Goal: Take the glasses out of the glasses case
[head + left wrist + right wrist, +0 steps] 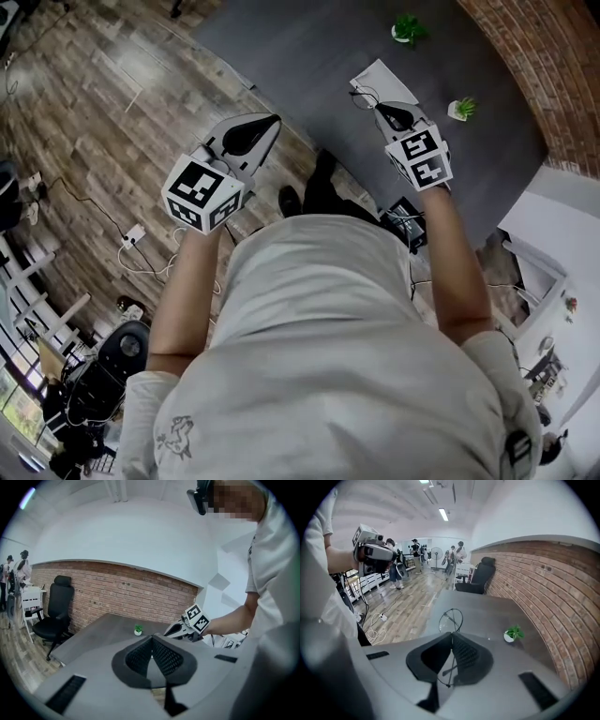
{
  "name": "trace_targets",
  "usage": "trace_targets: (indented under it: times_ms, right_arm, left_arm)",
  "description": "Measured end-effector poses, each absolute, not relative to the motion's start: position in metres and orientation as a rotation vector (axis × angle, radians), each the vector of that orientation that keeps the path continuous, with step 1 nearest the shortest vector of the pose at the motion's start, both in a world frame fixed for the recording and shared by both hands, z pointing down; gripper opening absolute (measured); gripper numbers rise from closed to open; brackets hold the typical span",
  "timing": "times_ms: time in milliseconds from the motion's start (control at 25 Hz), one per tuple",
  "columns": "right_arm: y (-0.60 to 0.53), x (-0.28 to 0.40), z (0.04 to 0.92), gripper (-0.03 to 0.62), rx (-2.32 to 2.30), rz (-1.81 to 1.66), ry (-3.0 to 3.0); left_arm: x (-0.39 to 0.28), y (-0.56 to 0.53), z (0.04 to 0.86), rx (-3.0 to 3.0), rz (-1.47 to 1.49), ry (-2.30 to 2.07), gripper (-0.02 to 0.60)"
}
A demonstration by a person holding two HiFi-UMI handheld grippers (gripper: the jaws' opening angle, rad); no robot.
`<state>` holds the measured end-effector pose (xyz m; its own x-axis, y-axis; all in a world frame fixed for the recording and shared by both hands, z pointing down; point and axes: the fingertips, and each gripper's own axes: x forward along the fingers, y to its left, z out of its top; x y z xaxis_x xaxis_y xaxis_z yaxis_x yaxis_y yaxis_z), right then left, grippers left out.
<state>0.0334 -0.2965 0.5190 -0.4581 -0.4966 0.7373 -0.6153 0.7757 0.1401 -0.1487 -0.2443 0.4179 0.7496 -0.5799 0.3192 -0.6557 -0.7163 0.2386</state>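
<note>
**Glasses are out, pinched in our right gripper**

The glasses (451, 620) sit in our right gripper (451, 635). Its pads are pressed together on the thin frame. One round lens pokes out past the tips, and a temple wire trails back between the pads toward the camera. Their long axis runs pretty much along the jaws, up-and-down in the right gripper view. They hang in the air and touch nothing else that we can see.

Just beyond them, upper right of centre in the head view, a flat white thing (382, 75) lies on the grey table (309, 47). It might be the case or it might be a cloth, we honestly can't tell.

Our left gripper (151, 639) is closed on nothing. It's at the left of the head view, well apart from the glasses, by the table's near edge and mostly over the wood floor (112, 112). So the right hand is the one that counts for setting down.

For room, there's bare tabletop toward the top centre of the head view. A little potted plant (408, 28) stands at the top right and a second plant (461, 109) is near the white thing. We'd steer left of both and stay inside that near edge.
</note>
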Motion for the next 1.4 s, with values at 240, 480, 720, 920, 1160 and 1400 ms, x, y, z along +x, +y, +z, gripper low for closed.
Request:
trace_targets:
  times_ms: [240,480,720,920,1160,1400]
  right_arm:
    - [-0.271,0.025,0.502,0.017,0.876,0.163,-2.179]
    - [-0.257,0.019,0.492,0.017,0.910,0.146,-2.188]
    - [-0.234,0.024,0.482,0.017,0.988,0.169,-2.202]
    - [-0.214,0.032,0.466,0.017,1.053,0.194,-2.240]
    - [-0.190,0.039,0.436,0.017,1.093,0.150,-2.291]
    - [-0.163,0.051,0.416,0.017,1.116,0.147,-2.351]
  left_arm:
    - [-0.157,-0.224,0.403,2.647,0.284,-0.949,0.011]
    - [-0.163,-0.209,0.390,2.690,0.255,-0.945,0.011]
    - [-0.169,-0.189,0.388,2.708,0.246,-0.922,0.011]
    - [-0.163,-0.176,0.378,2.681,0.158,-0.873,0.011]
    - [-0.142,-0.159,0.365,2.748,0.185,-0.838,0.011]
    - [-0.112,-0.141,0.353,2.765,0.178,-0.795,0.011]
